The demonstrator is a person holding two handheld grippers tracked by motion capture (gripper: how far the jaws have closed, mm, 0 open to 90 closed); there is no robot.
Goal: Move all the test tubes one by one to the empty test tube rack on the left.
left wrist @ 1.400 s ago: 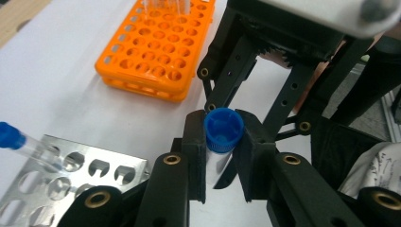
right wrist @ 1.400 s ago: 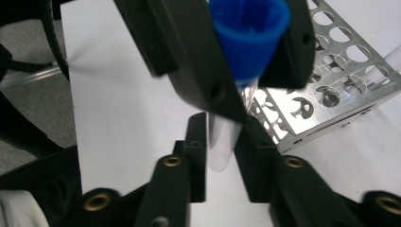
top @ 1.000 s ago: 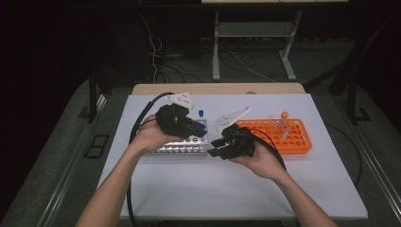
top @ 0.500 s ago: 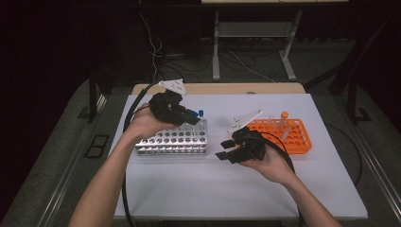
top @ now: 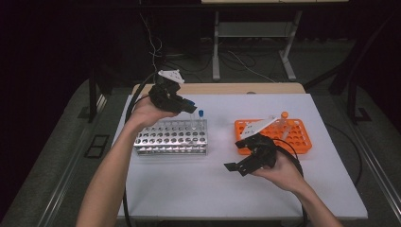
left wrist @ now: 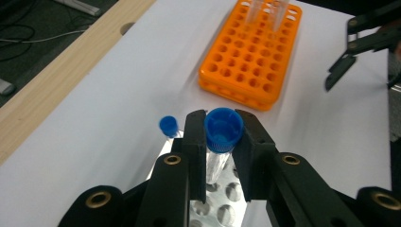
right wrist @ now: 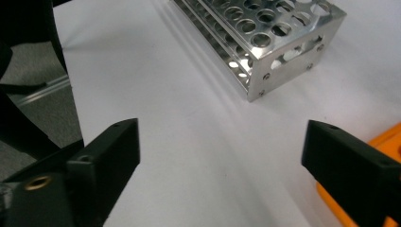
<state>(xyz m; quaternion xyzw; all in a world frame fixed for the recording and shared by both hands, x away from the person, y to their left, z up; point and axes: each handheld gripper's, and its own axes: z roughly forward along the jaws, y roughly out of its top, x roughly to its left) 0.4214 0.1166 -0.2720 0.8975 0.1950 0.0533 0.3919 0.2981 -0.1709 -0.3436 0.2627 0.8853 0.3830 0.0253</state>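
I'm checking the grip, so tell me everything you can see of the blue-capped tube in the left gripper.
The tube is clear plastic with a ribbed blue screw cap. It stands about upright, clamped just below the cap between the left gripper's black jaws, above the far end of the metal rack. Its lower end is hidden.

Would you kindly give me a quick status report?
Left gripper shut on blue-capped tube above metal rack. Right gripper open, holding nothing, jaws just opened. Nothing in the way.
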